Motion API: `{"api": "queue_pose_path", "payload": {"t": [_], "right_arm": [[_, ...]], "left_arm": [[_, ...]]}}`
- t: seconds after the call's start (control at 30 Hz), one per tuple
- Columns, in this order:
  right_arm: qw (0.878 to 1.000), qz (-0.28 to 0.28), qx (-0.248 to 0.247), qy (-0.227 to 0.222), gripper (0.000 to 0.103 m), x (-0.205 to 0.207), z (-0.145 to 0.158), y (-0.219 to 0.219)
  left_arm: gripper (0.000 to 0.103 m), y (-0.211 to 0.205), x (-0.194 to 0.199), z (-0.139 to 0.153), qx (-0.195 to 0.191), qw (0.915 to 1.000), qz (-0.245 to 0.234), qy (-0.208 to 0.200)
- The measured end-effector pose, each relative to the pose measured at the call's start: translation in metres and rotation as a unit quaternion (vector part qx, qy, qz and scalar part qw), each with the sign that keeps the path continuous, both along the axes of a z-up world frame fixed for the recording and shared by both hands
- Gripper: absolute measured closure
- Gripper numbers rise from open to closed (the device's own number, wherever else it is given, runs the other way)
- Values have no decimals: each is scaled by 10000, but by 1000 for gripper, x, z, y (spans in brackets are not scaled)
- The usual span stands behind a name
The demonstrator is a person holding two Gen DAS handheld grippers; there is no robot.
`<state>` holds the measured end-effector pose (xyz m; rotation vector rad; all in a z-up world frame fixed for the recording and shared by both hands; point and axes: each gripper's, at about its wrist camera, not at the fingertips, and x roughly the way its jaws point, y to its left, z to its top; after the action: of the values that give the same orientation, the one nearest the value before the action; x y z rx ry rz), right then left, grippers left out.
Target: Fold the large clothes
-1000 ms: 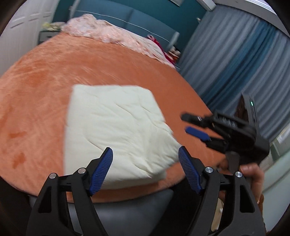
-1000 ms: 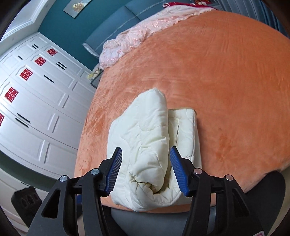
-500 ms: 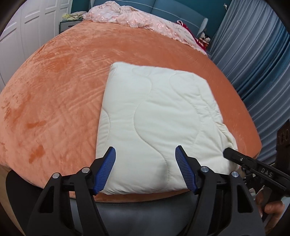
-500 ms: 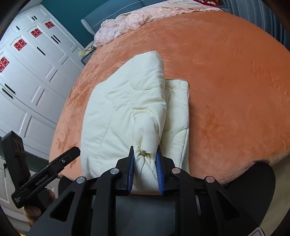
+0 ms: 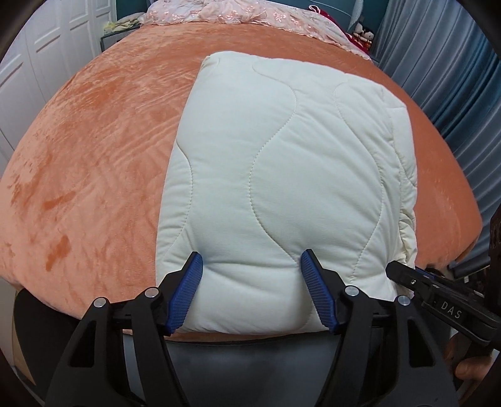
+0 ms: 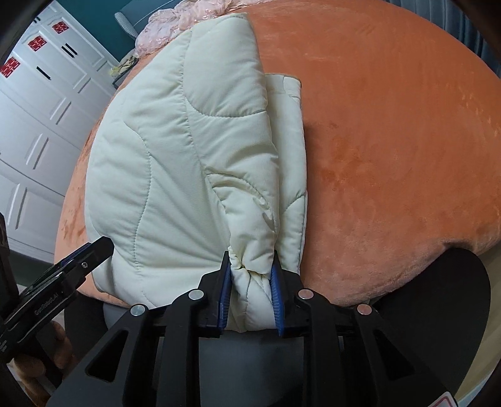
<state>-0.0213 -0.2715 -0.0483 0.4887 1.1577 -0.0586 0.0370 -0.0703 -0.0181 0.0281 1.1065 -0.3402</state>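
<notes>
A cream quilted cover (image 5: 281, 156) lies folded on the orange bed blanket (image 5: 94, 141), its near edge at the foot of the bed. My left gripper (image 5: 250, 257) stands wide open over that near edge, its blue pads dug into the padding with a bulge of quilt between them. In the right wrist view the cover (image 6: 175, 141) shows a thick rolled fold along its right side. My right gripper (image 6: 250, 260) is shut on the near end of that fold, which bunches between the pads. Each gripper shows in the other's view, the right gripper (image 5: 407, 275) and the left gripper (image 6: 94, 250).
Pink bedding (image 5: 235, 12) is heaped at the head of the bed. White wardrobe doors (image 6: 37, 109) stand on the left, blue curtains (image 5: 454, 78) on the right. A dark grey bed edge (image 5: 250, 360) runs below the grippers. A hand (image 5: 469, 372) holds the right gripper.
Both grippers came down to the cover's near edge. The right gripper, open a second ago, shut on the rolled fold. The left gripper's pads now press into the quilt.
</notes>
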Motion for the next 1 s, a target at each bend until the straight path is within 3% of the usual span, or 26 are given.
{"api": "queue_pose_path", "payload": {"t": [0.47, 0.6, 0.73, 0.87, 1.0], "right_arm": [[9999, 92, -40, 36, 80, 19, -22, 5], [9993, 15, 377, -66, 76, 14, -21, -7], [9937, -320, 1074, 9, 66, 3, 5, -24], [9956, -354, 715, -496, 66, 7, 60, -28], [9913, -631, 646, -960, 65, 39, 94, -41]], "left_arm": [[32, -19, -3, -16, 436, 9988, -29, -234], [30, -19, -3, -15, 438, 9987, -52, -265], [30, -1, 5, 1, -40, 10000, 17, -76], [30, 20, 29, 32, -299, 9990, 251, -233], [31, 23, 72, 62, -364, 9974, 420, -453]]}}
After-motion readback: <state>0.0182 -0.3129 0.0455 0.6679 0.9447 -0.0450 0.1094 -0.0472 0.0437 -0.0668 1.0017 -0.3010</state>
